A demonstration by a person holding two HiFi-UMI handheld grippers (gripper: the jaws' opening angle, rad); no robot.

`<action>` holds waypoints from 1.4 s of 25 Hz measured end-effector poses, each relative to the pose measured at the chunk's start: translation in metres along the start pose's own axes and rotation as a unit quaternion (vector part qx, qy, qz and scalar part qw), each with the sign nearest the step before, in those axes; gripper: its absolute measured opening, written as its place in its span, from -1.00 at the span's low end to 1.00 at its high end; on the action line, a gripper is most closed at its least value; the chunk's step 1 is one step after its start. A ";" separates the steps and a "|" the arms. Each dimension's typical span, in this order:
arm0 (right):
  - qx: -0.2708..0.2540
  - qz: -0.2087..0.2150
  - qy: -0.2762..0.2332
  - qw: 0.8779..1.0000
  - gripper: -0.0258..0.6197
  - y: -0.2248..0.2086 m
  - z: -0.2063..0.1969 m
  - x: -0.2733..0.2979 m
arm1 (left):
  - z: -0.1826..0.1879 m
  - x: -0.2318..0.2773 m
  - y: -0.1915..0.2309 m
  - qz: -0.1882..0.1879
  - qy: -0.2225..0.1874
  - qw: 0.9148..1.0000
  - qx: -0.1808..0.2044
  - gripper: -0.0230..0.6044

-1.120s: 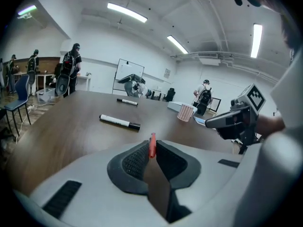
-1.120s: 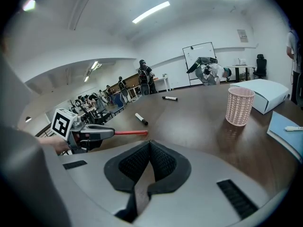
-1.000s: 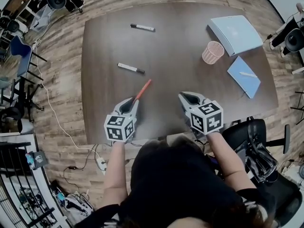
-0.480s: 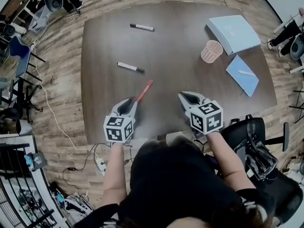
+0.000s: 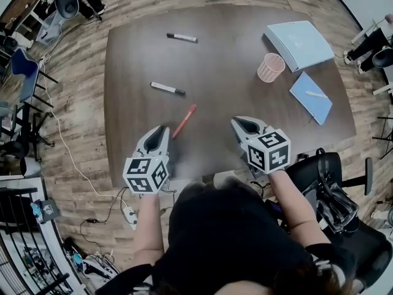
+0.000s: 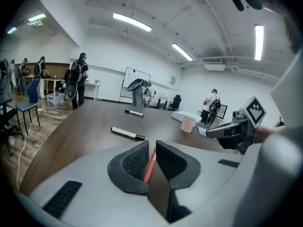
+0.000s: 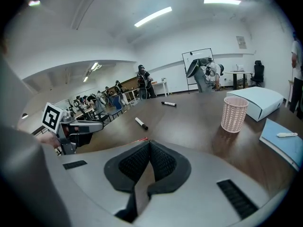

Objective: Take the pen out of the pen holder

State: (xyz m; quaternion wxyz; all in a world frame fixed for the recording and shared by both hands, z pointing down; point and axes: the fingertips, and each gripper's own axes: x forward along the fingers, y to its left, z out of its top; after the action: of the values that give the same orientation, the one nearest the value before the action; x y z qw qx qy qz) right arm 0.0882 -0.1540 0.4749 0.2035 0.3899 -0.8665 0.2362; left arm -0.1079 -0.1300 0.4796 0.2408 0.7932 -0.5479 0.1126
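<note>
Red pen [image 5: 184, 120] lies on the counter by its near edge, just ahead of the left gripper [image 5: 161, 131]. Its jaws, just closing, stand slightly apart, pinching nothing. Right gripper [image 5: 241, 123] jaws pressed together, empty.

The person's head [image 5: 236, 232] is covering the table's [image 5: 215, 60] near edge. The right gripper [image 7: 149, 142] is hiding nearly all of the red pen [image 7: 141, 139] in its own view, where the picture's edge is cutting off the blue notebook [image 7: 284, 150]. The marker's [image 5: 167, 88] print is showing too small to read.
</note>
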 end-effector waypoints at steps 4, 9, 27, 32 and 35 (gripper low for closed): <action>-0.009 -0.004 -0.010 1.000 -0.86 -0.001 0.010 -0.003 | 0.015 -0.008 0.001 0.016 -0.012 1.000 -0.004 -0.73; -0.011 -0.011 -0.025 1.000 -0.86 -0.004 0.020 -0.009 | 0.031 -0.019 -0.001 0.026 -0.039 0.999 -0.019 -0.78; -0.017 -0.020 -0.052 0.998 -0.86 -0.007 0.031 -0.018 | 0.037 -0.021 -0.014 0.015 -0.045 0.999 -0.023 -0.80; -0.014 -0.024 -0.054 0.998 -0.86 -0.007 0.031 -0.018 | 0.033 -0.020 -0.016 0.008 -0.039 0.999 -0.026 -0.80; -0.015 -0.024 -0.053 0.998 -0.86 -0.006 0.032 -0.018 | 0.031 -0.019 -0.016 0.001 -0.037 0.999 -0.032 -0.80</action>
State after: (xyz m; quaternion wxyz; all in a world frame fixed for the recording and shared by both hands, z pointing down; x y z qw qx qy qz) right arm 0.0981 -0.1653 0.4414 0.1689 0.4199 -0.8696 0.1975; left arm -0.1026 -0.1259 0.4400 0.2457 0.7879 -0.5607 0.0662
